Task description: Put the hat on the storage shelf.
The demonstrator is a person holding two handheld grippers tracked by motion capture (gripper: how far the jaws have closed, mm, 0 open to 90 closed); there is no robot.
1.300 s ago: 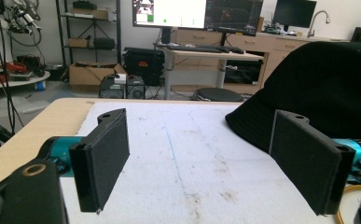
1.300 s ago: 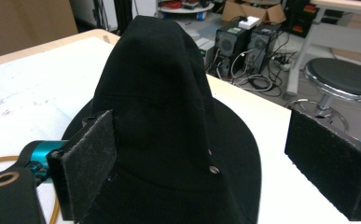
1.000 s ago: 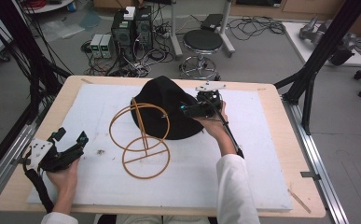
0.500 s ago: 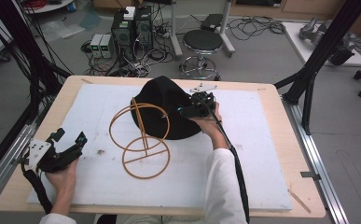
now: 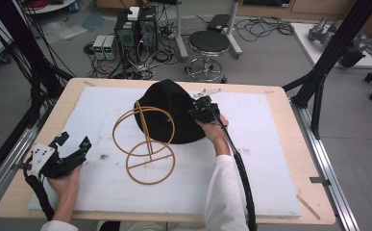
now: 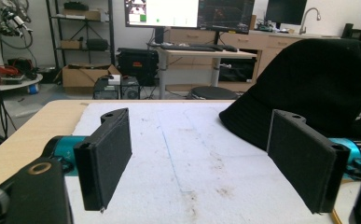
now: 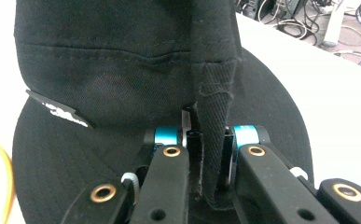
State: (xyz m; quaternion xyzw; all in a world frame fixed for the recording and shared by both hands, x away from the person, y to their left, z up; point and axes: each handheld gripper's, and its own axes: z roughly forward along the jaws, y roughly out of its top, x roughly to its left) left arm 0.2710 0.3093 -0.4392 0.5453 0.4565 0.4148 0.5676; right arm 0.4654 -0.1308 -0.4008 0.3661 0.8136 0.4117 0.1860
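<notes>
lab | monitors [image 6: 190, 11] | floor computers [image 5: 135, 29] | cables [image 5: 265, 26] | shelving [image 6: 80, 28]

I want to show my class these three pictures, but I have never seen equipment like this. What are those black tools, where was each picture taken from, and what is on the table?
No robot here: a person holds a hand tool with two black jaws in each hand. One picture looks down from above the table; the other two come from small cameras riding on each tool, looking along its jaws.

On the white mat lie a black hat and an orange wire stand made of hoops on a stem.

The right gripper has pinched a fold of the hat's cloth between its jaws. The left gripper is held near the table's left edge with its jaws wide apart, holding nothing.
</notes>
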